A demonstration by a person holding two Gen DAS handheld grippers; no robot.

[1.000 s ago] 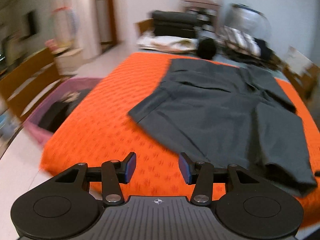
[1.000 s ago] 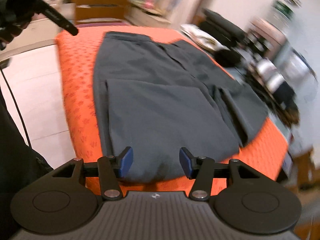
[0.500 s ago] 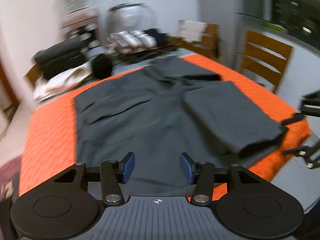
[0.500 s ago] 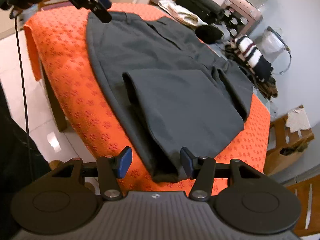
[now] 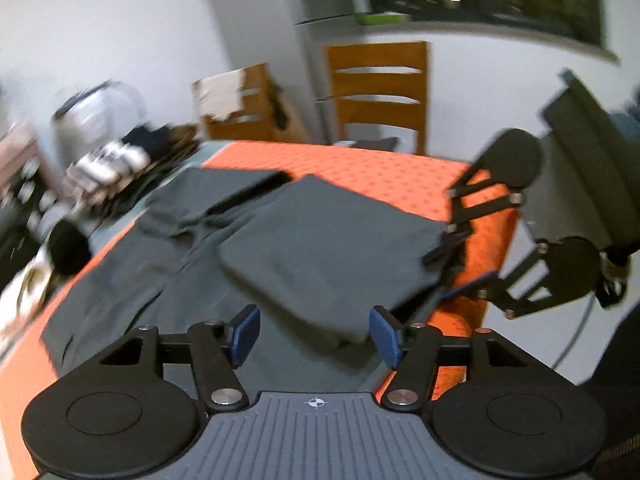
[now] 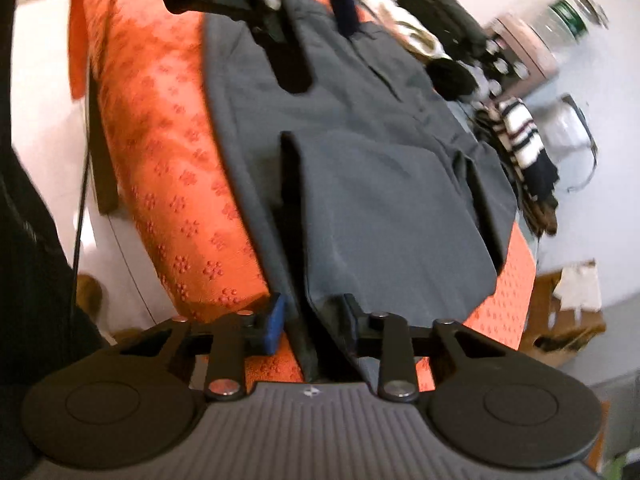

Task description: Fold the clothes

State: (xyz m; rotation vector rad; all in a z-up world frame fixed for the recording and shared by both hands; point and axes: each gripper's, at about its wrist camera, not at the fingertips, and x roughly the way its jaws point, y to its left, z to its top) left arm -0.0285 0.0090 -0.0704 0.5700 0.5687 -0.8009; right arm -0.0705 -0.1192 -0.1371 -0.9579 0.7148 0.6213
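Since half a second earlier the right gripper (image 6: 310, 322) had dropped to the near table edge and narrowed its jaws around the hem of the dark grey trousers (image 6: 360, 168); full clamping could not be confirmed. Left gripper (image 5: 314, 334) had swung right, pads spread wide, empty, hovering over the cloth's near edge. Trousers lay flat on the orange tablecloth (image 6: 160, 128) ahead of both tools, one leg folded over. Wooden chair (image 5: 378, 92) beyond the table's far end

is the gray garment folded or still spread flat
Partly folded: one section of the garment is doubled over the rest, which lies spread on the orange cloth.
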